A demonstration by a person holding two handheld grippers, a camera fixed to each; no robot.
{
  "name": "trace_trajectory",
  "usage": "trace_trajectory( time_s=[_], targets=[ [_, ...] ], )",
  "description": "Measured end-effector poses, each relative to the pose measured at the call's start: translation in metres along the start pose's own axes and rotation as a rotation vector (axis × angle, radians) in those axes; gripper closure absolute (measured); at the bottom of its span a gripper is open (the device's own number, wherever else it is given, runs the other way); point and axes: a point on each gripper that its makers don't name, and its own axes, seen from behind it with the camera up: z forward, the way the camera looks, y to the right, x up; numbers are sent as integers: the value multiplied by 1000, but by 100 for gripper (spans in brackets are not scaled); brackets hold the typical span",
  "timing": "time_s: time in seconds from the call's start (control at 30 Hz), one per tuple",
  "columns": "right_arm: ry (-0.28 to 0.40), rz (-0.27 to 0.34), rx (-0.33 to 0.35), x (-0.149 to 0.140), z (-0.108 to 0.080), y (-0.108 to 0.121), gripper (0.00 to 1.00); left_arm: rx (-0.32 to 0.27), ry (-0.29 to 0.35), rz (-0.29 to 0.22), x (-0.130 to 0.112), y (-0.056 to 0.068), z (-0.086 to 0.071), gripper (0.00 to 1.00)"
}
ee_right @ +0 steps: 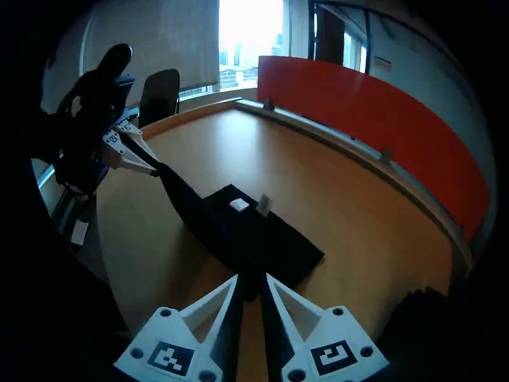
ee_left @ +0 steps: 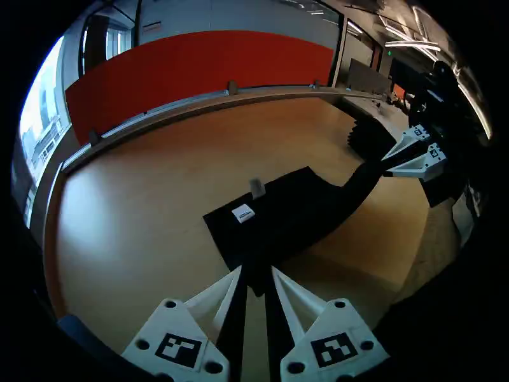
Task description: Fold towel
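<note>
Between left tool point(ee_left: 256, 275) and right tool point(ee_right: 251, 280), black towel point(ee_left: 286, 210), seemingly gripped.

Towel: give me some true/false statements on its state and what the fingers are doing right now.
1. The towel is black. True.
2. The towel lies fully flat on the table. False: one edge is held up off it.
3. The left gripper has its fingers pinched on the towel. True.
4. The right gripper is open. False: its fingers are shut on the towel.
5. The partition behind the table is blue. False: it is red.
</note>
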Motion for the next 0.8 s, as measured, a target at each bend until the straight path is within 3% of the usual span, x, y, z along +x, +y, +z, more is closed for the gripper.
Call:
trace_trajectory(
  time_s=[0.47, 0.8],
  targets=[
    [-27, 2, -22, -5, 30, 30, 83, 14, 6, -21, 15, -16, 38, 83],
    [-50, -7, -44, -4, 53, 54, 83, 37, -3, -6, 20, -28, 65, 83]
  ],
)
